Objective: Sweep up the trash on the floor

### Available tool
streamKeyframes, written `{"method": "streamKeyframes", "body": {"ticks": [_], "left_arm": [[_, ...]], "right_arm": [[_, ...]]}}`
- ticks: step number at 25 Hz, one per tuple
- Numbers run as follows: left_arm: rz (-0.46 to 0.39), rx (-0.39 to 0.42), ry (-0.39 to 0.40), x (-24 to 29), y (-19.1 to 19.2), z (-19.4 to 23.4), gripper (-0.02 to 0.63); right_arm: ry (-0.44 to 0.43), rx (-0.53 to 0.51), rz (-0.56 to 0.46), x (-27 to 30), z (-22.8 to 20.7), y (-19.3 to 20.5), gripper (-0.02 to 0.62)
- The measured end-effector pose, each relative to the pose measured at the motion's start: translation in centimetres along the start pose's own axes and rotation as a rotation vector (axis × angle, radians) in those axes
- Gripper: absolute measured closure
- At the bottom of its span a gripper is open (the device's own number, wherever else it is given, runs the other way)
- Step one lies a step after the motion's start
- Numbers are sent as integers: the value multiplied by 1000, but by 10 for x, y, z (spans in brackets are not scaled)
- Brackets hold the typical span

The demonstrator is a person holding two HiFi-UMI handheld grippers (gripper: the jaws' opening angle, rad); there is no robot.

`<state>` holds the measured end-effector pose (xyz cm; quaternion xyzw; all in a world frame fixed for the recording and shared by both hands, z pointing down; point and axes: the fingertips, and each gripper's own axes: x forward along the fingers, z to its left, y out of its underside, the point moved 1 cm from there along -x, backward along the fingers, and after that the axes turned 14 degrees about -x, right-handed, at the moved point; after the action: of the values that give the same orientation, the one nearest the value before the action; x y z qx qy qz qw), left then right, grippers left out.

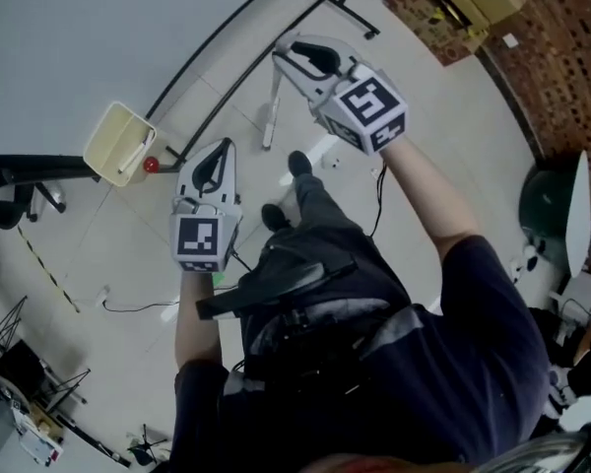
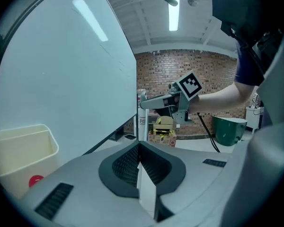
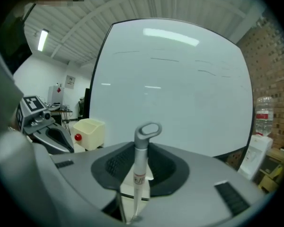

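My right gripper (image 1: 283, 53) is shut on the broom handle (image 1: 272, 108), a pale pole that hangs down toward the floor. In the right gripper view the handle (image 3: 141, 161) stands between the dark pads, its grey loop end poking above them. Further left and lower, my left gripper (image 1: 221, 150) is shut with nothing in it; its pads (image 2: 132, 167) meet in the left gripper view. A cream dustpan bin (image 1: 120, 143) with a red knob (image 1: 151, 165) stands on the floor, left of the left gripper. Small pale scraps (image 1: 332, 161) lie by the person's shoe.
A large whiteboard (image 1: 79, 37) on black legs fills the upper left. Cardboard boxes (image 1: 468, 3) sit by the brick wall, with a green bin (image 1: 544, 205) at the right. A cable (image 1: 128, 307) runs over the tiles. A water bottle (image 3: 262, 115) stands at the right.
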<state>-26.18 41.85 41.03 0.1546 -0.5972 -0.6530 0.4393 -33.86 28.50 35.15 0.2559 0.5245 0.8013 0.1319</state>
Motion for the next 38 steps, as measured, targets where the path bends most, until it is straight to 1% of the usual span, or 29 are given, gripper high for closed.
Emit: {"method": "streamKeyframes", "body": {"ticks": [2, 4, 7, 11, 14, 15, 16, 17, 18, 22, 26, 32, 35, 38], "left_arm": [[3, 6, 46, 5, 0, -14, 601], [7, 9, 82, 10, -3, -29, 601], [20, 49, 128, 19, -13, -56, 601], [43, 83, 223, 35, -19, -106, 601], [84, 159, 206, 49, -15, -133, 597], [97, 179, 208, 54, -13, -146, 545], [108, 190, 215, 59, -12, -159, 455], [113, 196, 218, 63, -10, -172, 422], [112, 200, 213, 66, -10, -183, 414], [90, 225, 180, 81, -18, -223, 414], [97, 273, 160, 105, -24, -272, 414], [107, 308, 92, 123, -15, -329, 413], [91, 341, 107, 125, -12, -354, 413], [72, 335, 133, 125, -8, -375, 413]], "right_arm": [[-16, -14, 4, -23, 6, -8, 489], [-18, -3, 7, -47, 6, -13, 488], [12, 23, 0, -83, -5, -21, 488], [25, -3, -9, -126, -12, -29, 484], [24, -9, -47, -153, -14, -35, 485], [26, -7, -61, -165, -16, -37, 485], [28, -6, -73, -176, -18, -37, 485], [28, -7, -82, -187, -20, -38, 486], [26, -12, -90, -197, -20, -39, 486], [13, -25, -136, -236, -24, -43, 486], [2, -37, -181, -281, -32, -41, 486], [-28, -41, -205, -342, -33, -38, 486], [-38, -40, -233, -366, -33, -34, 489], [-45, -30, -256, -383, -30, -35, 489]]}}
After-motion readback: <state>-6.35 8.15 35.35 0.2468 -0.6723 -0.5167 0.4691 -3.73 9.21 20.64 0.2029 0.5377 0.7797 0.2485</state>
